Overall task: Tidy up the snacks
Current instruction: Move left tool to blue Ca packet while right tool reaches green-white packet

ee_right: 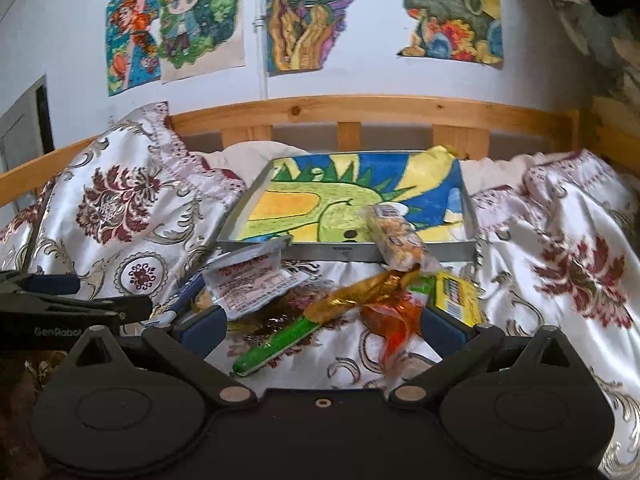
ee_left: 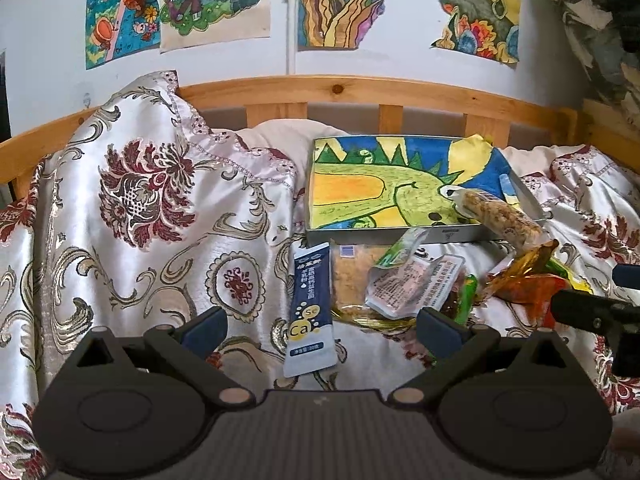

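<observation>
A shallow grey tray lined with a dinosaur drawing lies on the bed. A clear-wrapped granola bar leans over its front rim. In front lies a pile of snacks: a blue sachet, a white labelled packet, a green and gold stick, an orange wrapper and a yellow packet. My left gripper is open above the blue sachet. My right gripper is open above the green stick and orange wrapper. Both hold nothing.
A satin floral bedspread covers the bed and bunches high at the left. A wooden rail runs behind the tray, with drawings on the wall above. The right gripper's side shows at the right edge of the left wrist view.
</observation>
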Demonstrator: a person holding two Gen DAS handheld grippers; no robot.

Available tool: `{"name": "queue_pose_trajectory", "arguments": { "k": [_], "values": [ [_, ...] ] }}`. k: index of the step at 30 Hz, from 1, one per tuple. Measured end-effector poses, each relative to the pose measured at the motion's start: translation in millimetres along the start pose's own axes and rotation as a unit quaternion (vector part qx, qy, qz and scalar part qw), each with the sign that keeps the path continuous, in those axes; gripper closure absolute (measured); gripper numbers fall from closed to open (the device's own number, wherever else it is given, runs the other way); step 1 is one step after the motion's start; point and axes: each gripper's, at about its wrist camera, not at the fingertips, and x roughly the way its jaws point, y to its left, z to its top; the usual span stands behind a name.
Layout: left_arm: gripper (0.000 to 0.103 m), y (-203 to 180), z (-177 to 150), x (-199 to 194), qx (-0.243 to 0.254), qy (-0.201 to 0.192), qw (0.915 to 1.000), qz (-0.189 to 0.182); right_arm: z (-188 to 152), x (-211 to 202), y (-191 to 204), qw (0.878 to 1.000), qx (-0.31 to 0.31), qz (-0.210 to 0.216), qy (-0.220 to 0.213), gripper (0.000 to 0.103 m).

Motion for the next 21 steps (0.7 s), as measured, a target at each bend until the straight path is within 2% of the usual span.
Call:
{"name": "queue_pose_trajectory", "arguments": {
  "k": [4, 12, 18, 21],
  "values": [
    [0.001, 2.5, 3.3, 5.3, 0.001, 0.007, 1.0000, 0.002, 3.7, 8.7, 4.6, 1.000, -0.017, 0.015, 0.000, 0.001],
    [0.001, 8.2, 15.1, 17.8, -0.004, 0.019, 0.9998, 0.007, 9.5, 21.8, 8.9, 0.998, -0.052, 0.010, -0.045, 0.001],
    [0.001, 14.3, 20.8, 30.0, 0.006, 0.032, 0.9993, 0.019, 16.9, 42.2, 17.7, 0.994, -0.082, 0.044, -0.059, 0.001],
    [0.001, 17.8, 22.9, 36.8, 0.009, 0.041, 0.9988, 0.023, 16.1, 54.0, 21.6, 0.994, -0.086, 0.056, -0.048, 0.001]
  ]
}}
